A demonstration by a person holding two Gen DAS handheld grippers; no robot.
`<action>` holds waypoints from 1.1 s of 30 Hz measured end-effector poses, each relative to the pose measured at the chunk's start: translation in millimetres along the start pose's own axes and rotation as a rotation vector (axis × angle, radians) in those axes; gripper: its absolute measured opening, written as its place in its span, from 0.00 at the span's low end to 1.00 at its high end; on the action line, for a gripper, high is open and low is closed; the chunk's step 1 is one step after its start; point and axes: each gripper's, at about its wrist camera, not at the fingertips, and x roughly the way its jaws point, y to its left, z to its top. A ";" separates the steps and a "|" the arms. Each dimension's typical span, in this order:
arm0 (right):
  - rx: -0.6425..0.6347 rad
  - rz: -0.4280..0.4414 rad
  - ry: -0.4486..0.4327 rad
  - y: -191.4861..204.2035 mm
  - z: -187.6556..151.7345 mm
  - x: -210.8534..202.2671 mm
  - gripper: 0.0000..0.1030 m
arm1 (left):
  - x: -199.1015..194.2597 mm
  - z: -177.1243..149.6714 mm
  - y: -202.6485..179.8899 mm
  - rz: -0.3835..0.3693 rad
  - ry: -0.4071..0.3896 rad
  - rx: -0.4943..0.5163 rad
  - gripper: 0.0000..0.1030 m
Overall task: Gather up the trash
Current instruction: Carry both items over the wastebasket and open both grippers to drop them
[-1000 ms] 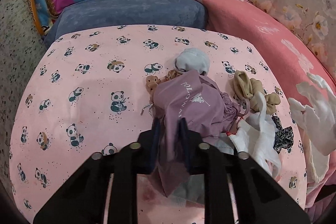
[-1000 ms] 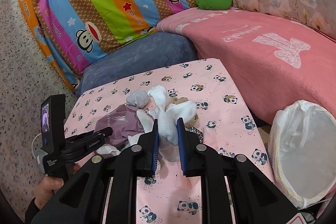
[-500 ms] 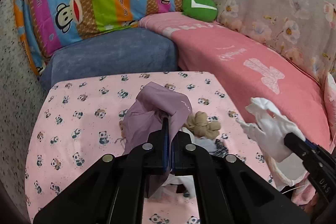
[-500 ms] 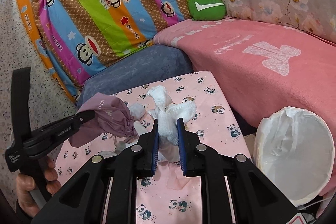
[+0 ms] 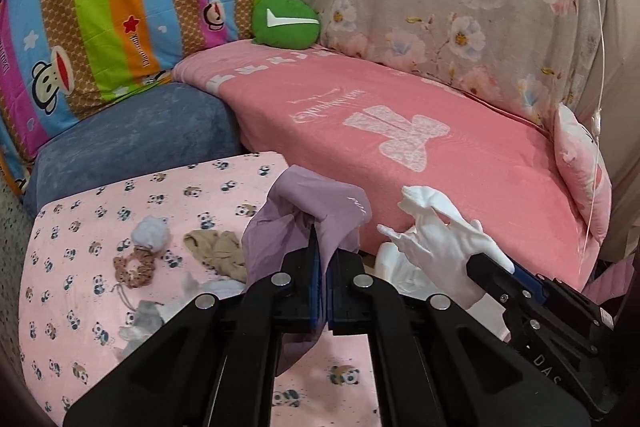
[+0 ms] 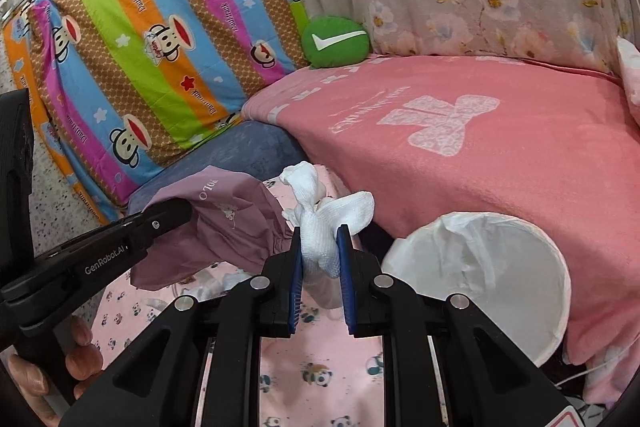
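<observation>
My left gripper (image 5: pixel 323 247) is shut on a mauve cloth (image 5: pixel 320 215) and holds it up above the pink panda-print table (image 5: pixel 80 267). It also shows in the right wrist view (image 6: pixel 224 223). My right gripper (image 6: pixel 318 239) is shut on a white cloth (image 6: pixel 320 227), lifted just left of a white-lined trash bin (image 6: pixel 480 275). In the left wrist view the white cloth (image 5: pixel 436 239) hangs at the right, over the bin's white liner (image 5: pixel 396 267). On the table lie a pale blue wad (image 5: pixel 150 237), a leopard scrunchie (image 5: pixel 134 267) and a tan cloth (image 5: pixel 218 251).
A pink blanketed sofa (image 6: pixel 480 147) runs behind and right of the bin. A blue cushion (image 5: pixel 132 143), a striped monkey-print quilt (image 6: pixel 140 47) and a green round cushion (image 6: pixel 336 41) stand at the back. Grey-white scraps (image 5: pixel 140 319) lie near the table's front.
Both grippers have swung right, toward the bin, with their cloths. The mauve cloth has come fully off the pile on the table. The bin looms larger in the right wrist view.
</observation>
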 end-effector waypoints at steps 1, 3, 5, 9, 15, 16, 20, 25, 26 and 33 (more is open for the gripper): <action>0.012 -0.016 -0.004 -11.3 0.5 -2.8 0.16 | 2.2 -0.4 -6.2 -0.011 0.005 0.005 0.02; 0.031 -0.042 -0.008 -29.7 0.6 -6.4 0.17 | 9.1 -1.1 -23.3 -0.034 0.016 0.022 0.02; 0.057 -0.070 -0.008 -51.3 0.1 -9.3 0.16 | 17.7 -1.6 -40.2 -0.056 0.032 0.041 0.02; 0.092 -0.111 -0.003 -83.0 -3.0 -12.1 0.17 | 32.5 -4.4 -65.6 -0.089 0.061 0.063 0.02; 0.122 -0.159 0.014 -116.0 -9.7 -9.3 0.21 | 54.8 -9.9 -88.1 -0.150 0.108 0.048 0.04; 0.128 -0.170 0.010 -121.7 -11.0 -9.7 0.22 | 58.1 -10.7 -90.2 -0.164 0.119 0.045 0.04; 0.153 -0.177 0.014 -134.4 -14.1 -9.6 0.29 | 71.7 -16.7 -96.5 -0.157 0.169 0.044 0.14; 0.156 -0.176 0.021 -139.4 -18.2 -8.3 0.32 | 64.3 -22.3 -95.5 -0.109 0.100 0.042 0.59; 0.156 -0.176 0.024 -139.2 -18.8 -7.8 0.32 | 63.4 -21.9 -96.9 -0.108 0.098 0.052 0.59; 0.138 -0.164 0.031 -128.8 -21.1 -8.2 0.32 | 59.5 -22.3 -89.3 -0.056 0.088 0.057 0.59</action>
